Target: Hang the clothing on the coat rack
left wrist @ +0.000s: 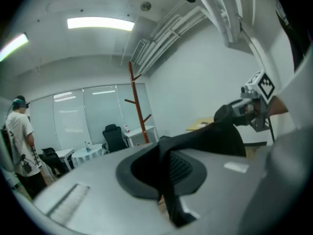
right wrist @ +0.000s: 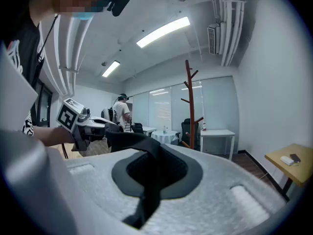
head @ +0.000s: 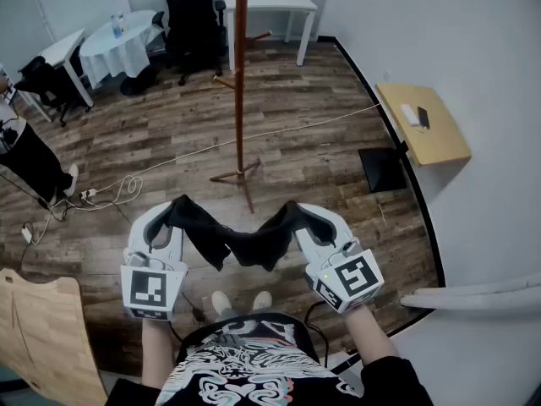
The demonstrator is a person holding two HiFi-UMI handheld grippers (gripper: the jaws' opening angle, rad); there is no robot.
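Observation:
A black garment (head: 241, 239) hangs stretched between my two grippers, sagging in the middle above the wooden floor. My left gripper (head: 173, 210) is shut on its left end, and the cloth (left wrist: 205, 136) runs out from the closed jaws. My right gripper (head: 296, 214) is shut on the other end, where the black fabric (right wrist: 146, 155) is pinched between the jaws. The brown wooden coat rack (head: 240, 74) stands straight ahead, a short way beyond the garment, with short pegs along its pole. It also shows in the left gripper view (left wrist: 138, 106) and the right gripper view (right wrist: 190, 106).
A white cable (head: 194, 152) crosses the floor past the rack's base. A black office chair (head: 193, 15) and white tables (head: 270, 2) stand at the back. A small wooden desk (head: 423, 125) sits against the right wall. A person (head: 30, 155) stands at the left.

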